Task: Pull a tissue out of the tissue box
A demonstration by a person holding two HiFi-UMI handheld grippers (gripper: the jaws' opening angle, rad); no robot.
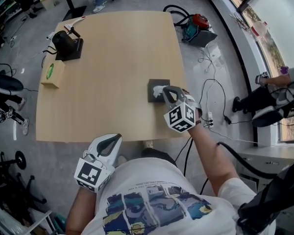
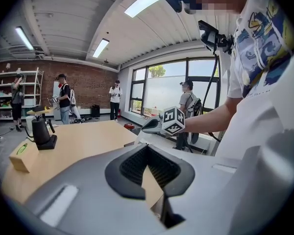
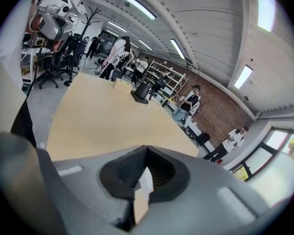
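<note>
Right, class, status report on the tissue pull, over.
Right tongs shut on tissue, at tissue box. Left tongs shut, empty. Nothing in the way.

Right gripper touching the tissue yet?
Touching. In its own view the right gripper has its jaws shut with the white tissue pinched between them. The head view shows it over the tissue box.

Near right corner of the tissue box (image 1: 154, 82) is hidden under the right gripper (image 1: 167, 93); of the tissue (image 1: 158, 90) only a white fold shows; a person (image 1: 272, 89) is cut off by the right edge.
</note>
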